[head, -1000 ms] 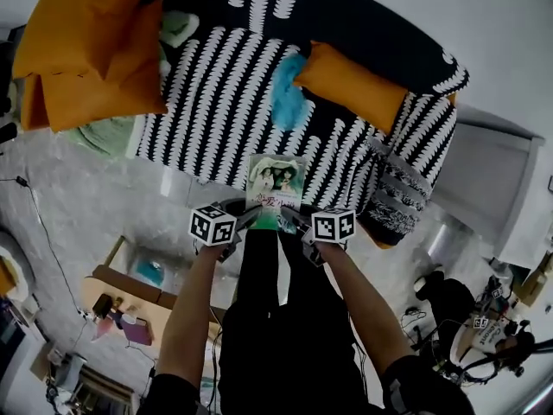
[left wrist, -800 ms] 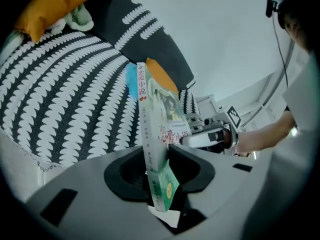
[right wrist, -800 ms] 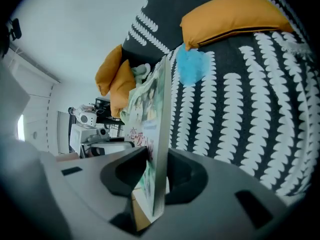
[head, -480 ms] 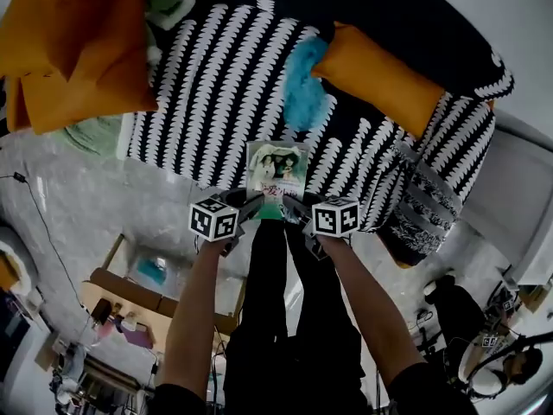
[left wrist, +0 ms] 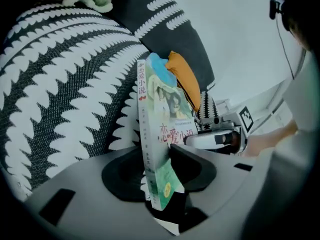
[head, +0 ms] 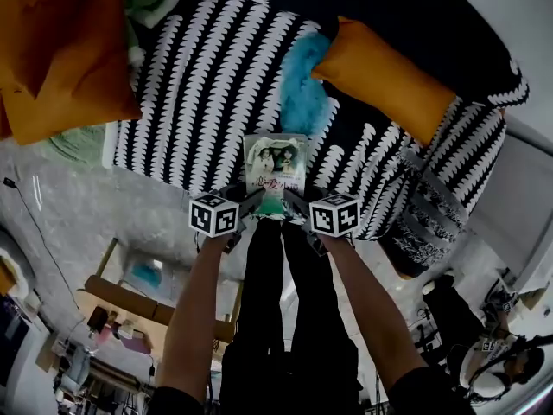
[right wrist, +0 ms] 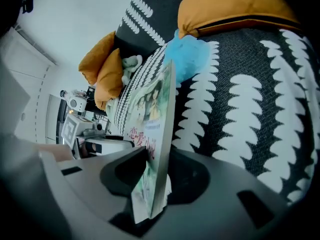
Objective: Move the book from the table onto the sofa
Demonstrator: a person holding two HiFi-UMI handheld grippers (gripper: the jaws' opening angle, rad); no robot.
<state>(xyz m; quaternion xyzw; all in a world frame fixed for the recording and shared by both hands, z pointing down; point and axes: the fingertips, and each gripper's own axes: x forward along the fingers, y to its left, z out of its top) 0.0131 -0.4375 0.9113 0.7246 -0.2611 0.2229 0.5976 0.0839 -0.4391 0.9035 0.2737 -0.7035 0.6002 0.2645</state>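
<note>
The book (head: 275, 169) is out over the front of the striped sofa (head: 207, 85), cover up, one lower corner in each pair of tongs. I'd say it's a two-handed carry to keep it flat for laying down. The right tongs (head: 295, 202) pinch their corner firmly. The left tongs (head: 254, 202) have just been easing apart, the book between them but leaning loose off one pad, so the let-go looks to be starting there. It's aimed at bare seat, short of the blue fluffy toy (head: 304, 89) and the orange cushion (head: 389, 76). Whether it touches down yet, I can't tell.
</note>
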